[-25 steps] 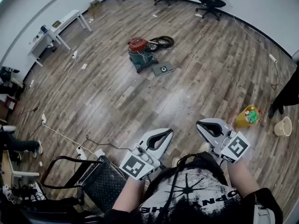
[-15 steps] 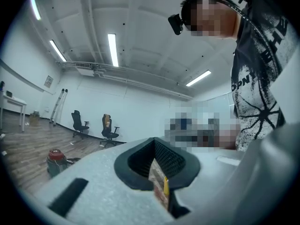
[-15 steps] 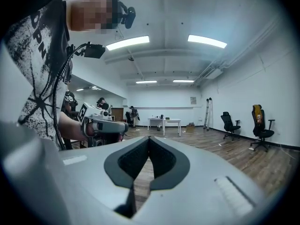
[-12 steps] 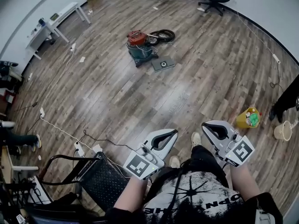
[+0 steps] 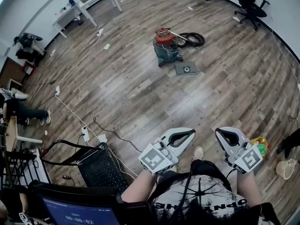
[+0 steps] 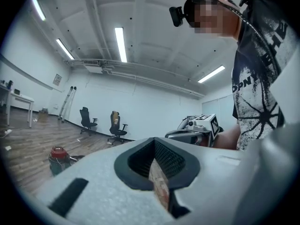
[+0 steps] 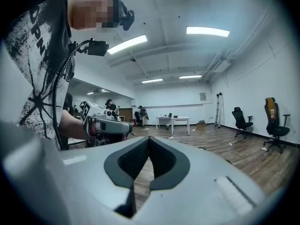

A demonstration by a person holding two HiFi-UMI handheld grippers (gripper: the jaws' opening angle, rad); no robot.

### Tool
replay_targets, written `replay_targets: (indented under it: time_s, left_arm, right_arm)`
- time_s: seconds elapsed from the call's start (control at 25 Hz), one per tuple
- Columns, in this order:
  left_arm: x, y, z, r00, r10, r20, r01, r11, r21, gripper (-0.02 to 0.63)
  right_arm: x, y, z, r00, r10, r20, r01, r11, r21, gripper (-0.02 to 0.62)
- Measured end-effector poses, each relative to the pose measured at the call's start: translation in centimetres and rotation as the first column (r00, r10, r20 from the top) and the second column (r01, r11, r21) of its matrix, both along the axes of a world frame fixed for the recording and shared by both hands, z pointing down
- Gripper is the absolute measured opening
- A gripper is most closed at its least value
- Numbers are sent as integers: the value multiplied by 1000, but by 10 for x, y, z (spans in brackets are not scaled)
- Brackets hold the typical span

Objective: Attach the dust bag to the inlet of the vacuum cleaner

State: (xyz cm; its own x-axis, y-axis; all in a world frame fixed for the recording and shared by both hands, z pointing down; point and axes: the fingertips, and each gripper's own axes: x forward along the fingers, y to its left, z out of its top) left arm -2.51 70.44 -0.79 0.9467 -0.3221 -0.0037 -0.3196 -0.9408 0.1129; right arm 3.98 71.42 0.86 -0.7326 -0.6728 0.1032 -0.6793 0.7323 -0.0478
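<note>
The vacuum cleaner (image 5: 166, 48), red-topped on a teal drum, stands far off on the wooden floor, with its black hose (image 5: 190, 39) coiled behind it. A flat grey dust bag (image 5: 186, 69) with a round hole lies on the floor just right of it. My left gripper (image 5: 192, 132) and right gripper (image 5: 218, 131) are held side by side at waist height, far from both. Both are shut and hold nothing. The left gripper view shows the vacuum cleaner (image 6: 58, 157) small at the left and the shut left gripper (image 6: 153, 140). In the right gripper view, the right gripper (image 7: 149, 138) is likewise shut.
A black chair (image 5: 100, 176) stands at my lower left, with a power strip and cables (image 5: 86, 134) on the floor beside it. A white desk (image 5: 83, 5) is at the far left, office chairs (image 5: 249, 4) at the far right. A yellow container (image 5: 258, 144) and a bucket (image 5: 284, 168) sit at the right.
The whole floor has shifted in the head view: the vacuum cleaner and bag now sit further right and slightly lower. Both grippers stay shut and side by side.
</note>
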Motion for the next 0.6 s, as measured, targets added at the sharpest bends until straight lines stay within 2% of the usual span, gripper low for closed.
replay_targets:
  time_s: [0.12,0.24,0.6]
  left_arm:
    - [28,-22,-2,1000,-16,7,16,1000,2,2]
    - [50,-37,-3,999,-41,20,42,999,-34,2]
    - [107,-70,-2,995,-84,53,85,996,-16,2]
  right_arm:
    - [19,-20,-1,999,-44,-12,44,999,3,8]
    - [38,-36,-4,996,-86,-7,86,996,5,8]
    - [99,-72,2,993,-119,12,119,993,11,8]
